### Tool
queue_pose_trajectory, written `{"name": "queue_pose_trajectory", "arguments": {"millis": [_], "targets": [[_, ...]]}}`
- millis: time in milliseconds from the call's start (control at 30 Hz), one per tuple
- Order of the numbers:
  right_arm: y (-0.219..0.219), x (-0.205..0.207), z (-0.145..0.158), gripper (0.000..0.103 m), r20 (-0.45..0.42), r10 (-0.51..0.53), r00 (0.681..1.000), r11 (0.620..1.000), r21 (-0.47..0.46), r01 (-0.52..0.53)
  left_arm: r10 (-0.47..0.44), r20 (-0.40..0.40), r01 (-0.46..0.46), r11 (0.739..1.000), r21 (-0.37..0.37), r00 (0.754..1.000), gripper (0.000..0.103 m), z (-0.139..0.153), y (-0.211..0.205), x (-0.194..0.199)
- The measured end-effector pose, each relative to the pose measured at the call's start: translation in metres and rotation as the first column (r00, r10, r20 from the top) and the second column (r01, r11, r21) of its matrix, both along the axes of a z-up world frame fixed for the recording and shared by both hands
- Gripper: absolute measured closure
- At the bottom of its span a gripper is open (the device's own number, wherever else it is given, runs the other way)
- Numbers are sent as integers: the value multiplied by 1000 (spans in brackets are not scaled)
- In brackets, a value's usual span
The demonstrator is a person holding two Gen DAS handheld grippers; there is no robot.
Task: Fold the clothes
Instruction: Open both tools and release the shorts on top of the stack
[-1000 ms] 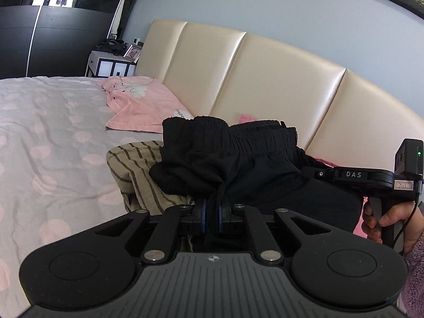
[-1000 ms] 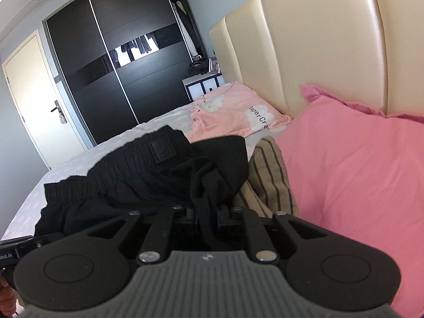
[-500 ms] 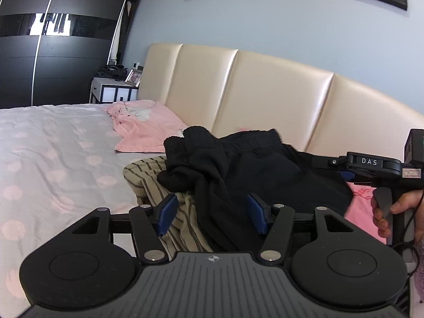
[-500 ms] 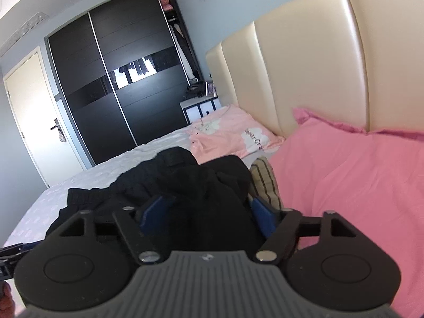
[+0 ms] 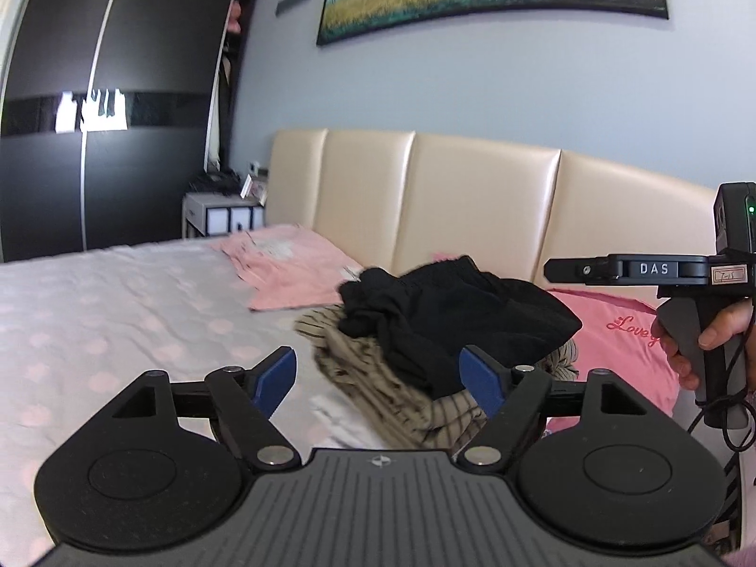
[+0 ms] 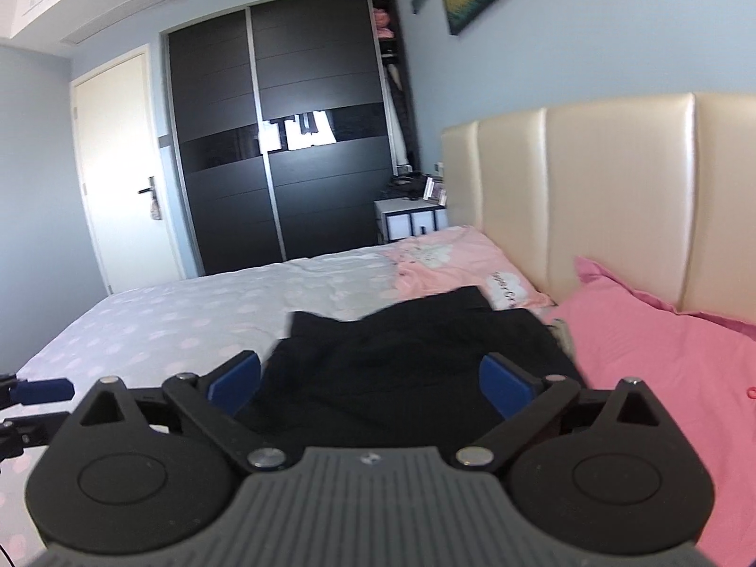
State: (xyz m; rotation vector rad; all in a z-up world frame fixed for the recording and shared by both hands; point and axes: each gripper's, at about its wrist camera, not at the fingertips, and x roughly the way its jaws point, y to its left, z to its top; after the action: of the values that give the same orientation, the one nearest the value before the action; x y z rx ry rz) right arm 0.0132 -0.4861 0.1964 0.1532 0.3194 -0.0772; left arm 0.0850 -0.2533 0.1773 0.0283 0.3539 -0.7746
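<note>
A dark wardrobe (image 5: 108, 108) stands at the far left, with a small white nightstand (image 5: 222, 215) next to it. The bed (image 5: 118, 312) has a pale cover with pink dots. A light pink shirt (image 5: 293, 269) lies flat on it by the cream headboard (image 5: 472, 198). The left claw (image 5: 378, 380) is opening, its blue pads (image 5: 276, 378) far apart with nothing pinched between them. Past the pads sits a striped piece of clothing (image 5: 373, 378), all bunched up. The black shorts (image 5: 453, 316) lie in a heap on top of it, free of both claws. To the right is a pink pillow (image 5: 619, 345) against the headboard. The right claw (image 6: 373, 385) is opening too, wide now and gripping nothing, with the black shorts spread on the bed beyond it. A hand (image 5: 708, 335) holds its handle at the far right
</note>
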Motion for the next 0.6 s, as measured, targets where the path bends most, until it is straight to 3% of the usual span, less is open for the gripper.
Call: {"name": "queue_pose_trajectory", "arguments": {"millis": [267,433,600], "targets": [[109,-19,-5,1,-12,178,984,980,-85,-179,122,51,-122,992,10,991,26,6,79,-31],[168,-25,-21,1,-27,227,974,970,-87,-229,196,57,-199,977,71,979,25,-3,124,-41],[227,-32,-51,1,-63,231,971,964,-118,-237,300,85,-308,946,102,950,25,-17,156,-53]]}}
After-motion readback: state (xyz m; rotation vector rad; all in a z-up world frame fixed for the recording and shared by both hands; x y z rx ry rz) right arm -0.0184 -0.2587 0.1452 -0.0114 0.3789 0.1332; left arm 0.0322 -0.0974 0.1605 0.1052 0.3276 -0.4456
